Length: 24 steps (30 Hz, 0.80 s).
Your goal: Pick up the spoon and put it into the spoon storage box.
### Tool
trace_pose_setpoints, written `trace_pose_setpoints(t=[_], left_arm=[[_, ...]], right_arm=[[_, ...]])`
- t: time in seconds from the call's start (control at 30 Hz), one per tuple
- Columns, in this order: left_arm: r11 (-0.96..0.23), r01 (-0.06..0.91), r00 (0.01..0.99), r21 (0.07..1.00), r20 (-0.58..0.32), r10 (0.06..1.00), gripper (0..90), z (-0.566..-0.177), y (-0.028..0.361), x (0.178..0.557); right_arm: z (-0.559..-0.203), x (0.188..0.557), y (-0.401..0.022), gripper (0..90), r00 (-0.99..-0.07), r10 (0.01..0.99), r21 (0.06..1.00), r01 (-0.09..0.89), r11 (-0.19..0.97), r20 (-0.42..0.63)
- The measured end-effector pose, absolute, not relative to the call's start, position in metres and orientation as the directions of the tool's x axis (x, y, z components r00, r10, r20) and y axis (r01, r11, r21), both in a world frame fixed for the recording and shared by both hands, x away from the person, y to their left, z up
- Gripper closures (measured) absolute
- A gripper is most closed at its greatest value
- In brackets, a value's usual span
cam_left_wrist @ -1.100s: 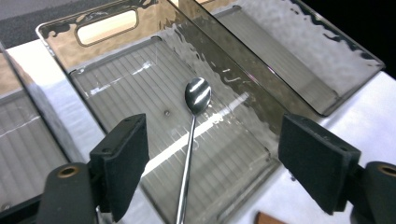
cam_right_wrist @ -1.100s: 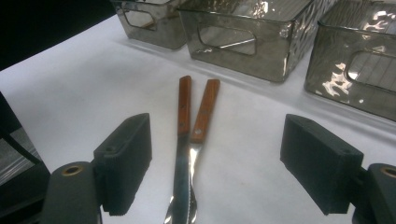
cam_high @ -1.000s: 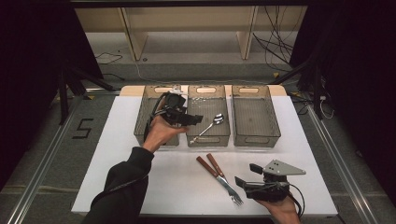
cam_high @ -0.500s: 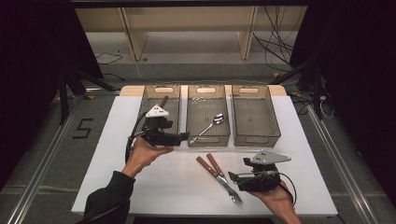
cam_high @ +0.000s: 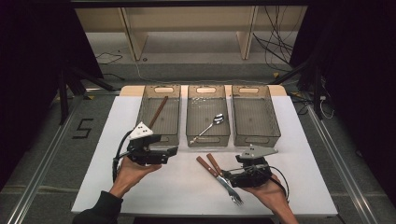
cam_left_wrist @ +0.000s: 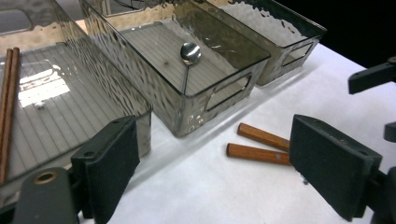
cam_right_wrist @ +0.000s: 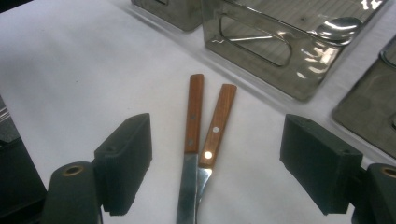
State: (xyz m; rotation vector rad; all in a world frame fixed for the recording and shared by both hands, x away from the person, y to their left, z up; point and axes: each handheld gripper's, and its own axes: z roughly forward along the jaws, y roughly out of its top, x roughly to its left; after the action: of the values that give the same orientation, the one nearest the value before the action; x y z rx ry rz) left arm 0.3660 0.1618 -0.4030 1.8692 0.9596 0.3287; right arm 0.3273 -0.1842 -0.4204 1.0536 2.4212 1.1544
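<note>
Two wooden-handled utensils lie side by side on the white table, one ending in fork tines. My right gripper is open, pointing at them from the right; in the right gripper view both handles lie between and ahead of its jaws, untouched. My left gripper hovers before the left bin. Its jaws have just been opening and stand open with nothing between them. A brown-handled utensil lies in the left bin. A spoon lies in the middle bin.
Three clear grey bins stand in a row at the back of the table; the right bin holds nothing I can see. Bare white table lies between the two hands. Dark floor, cables and a shelf frame lie beyond the table.
My left gripper came back and down from over the left bin to just in front of it. My right gripper shifted slightly left toward the two utensils.
</note>
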Motion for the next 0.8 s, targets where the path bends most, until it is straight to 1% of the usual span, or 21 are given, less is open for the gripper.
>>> trace_pose_setpoints(t=[0.1,0.17,0.3,0.43,0.57,0.67,0.8], left_arm=[[-0.202,0.464,0.657,0.863,-0.182,0.731,16.0,-0.409,0.166,0.359],[-0.214,0.453,0.664,0.866,-0.166,0.729,15.7,-0.413,0.17,0.354],[-0.211,0.442,0.672,0.872,-0.165,0.722,15.5,-0.421,0.179,0.347],[-0.196,0.435,0.667,0.879,-0.168,0.726,15.4,-0.426,0.188,0.34],[-0.191,0.44,0.658,0.877,-0.171,0.733,15.4,-0.43,0.192,0.335],[-0.207,0.428,0.659,0.88,-0.148,0.737,15.3,-0.431,0.193,0.331],[-0.2,0.424,0.658,0.883,-0.149,0.738,15.3,-0.432,0.196,0.328]], right_arm=[[-0.42,0.33,-0.179,25.9,-0.713,0.698,0.75,0.5,0.433,0.073],[-0.42,0.332,-0.176,26.0,-0.72,0.691,0.746,0.497,0.444,0.069],[-0.42,0.335,-0.171,26.1,-0.732,0.678,0.738,0.495,0.458,0.07],[-0.421,0.338,-0.165,26.3,-0.74,0.669,0.723,0.499,0.478,0.068],[-0.423,0.34,-0.159,26.3,-0.748,0.66,0.708,0.502,0.497,0.068],[-0.423,0.341,-0.156,26.5,-0.753,0.655,0.704,0.499,0.505,0.064],[-0.424,0.343,-0.152,26.5,-0.758,0.649,0.695,0.499,0.518,0.06]])
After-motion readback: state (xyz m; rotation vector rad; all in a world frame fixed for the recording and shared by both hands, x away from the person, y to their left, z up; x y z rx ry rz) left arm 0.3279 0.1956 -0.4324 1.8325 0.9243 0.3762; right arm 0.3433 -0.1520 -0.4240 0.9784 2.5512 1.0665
